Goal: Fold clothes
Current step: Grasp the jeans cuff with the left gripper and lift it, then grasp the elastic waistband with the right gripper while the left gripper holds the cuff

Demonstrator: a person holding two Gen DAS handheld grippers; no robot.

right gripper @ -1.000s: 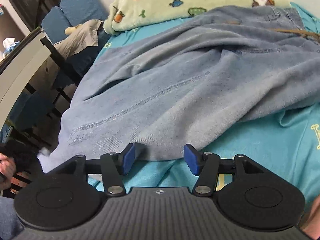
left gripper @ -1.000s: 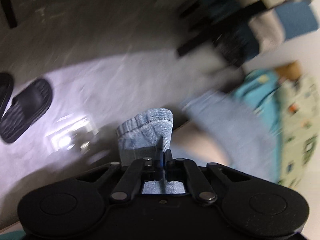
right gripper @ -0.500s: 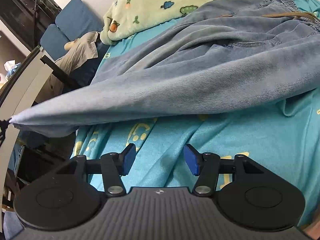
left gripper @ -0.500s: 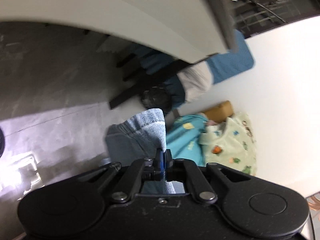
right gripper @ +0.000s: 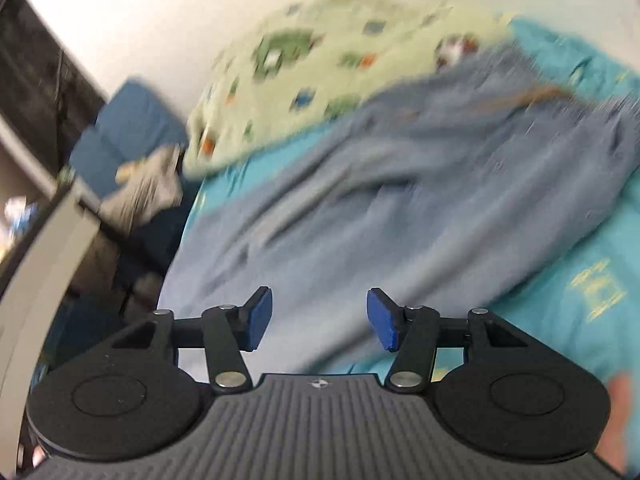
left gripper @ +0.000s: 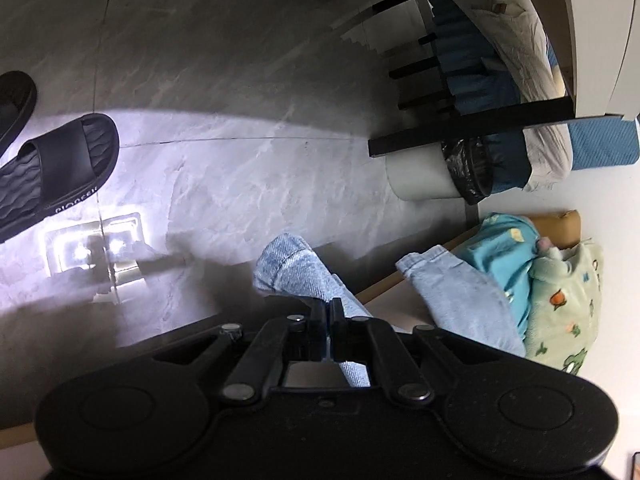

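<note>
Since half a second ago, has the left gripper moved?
Yes. The left gripper, shut on the jeans cuff, has swung back down toward the floor: the slipper is in view again and the bed sits farther right.

Light blue jeans, teal sheet

The left black two-finger gripper has its jaws pressed together, pinching the hem of a light blue denim trouser leg, its camera tilted down toward the floor. The right black gripper with blue rubber pads holds its jaws wide apart with nothing between them, pointing forward; its view is blurred. A bit of skin shows at its right edge
</note>
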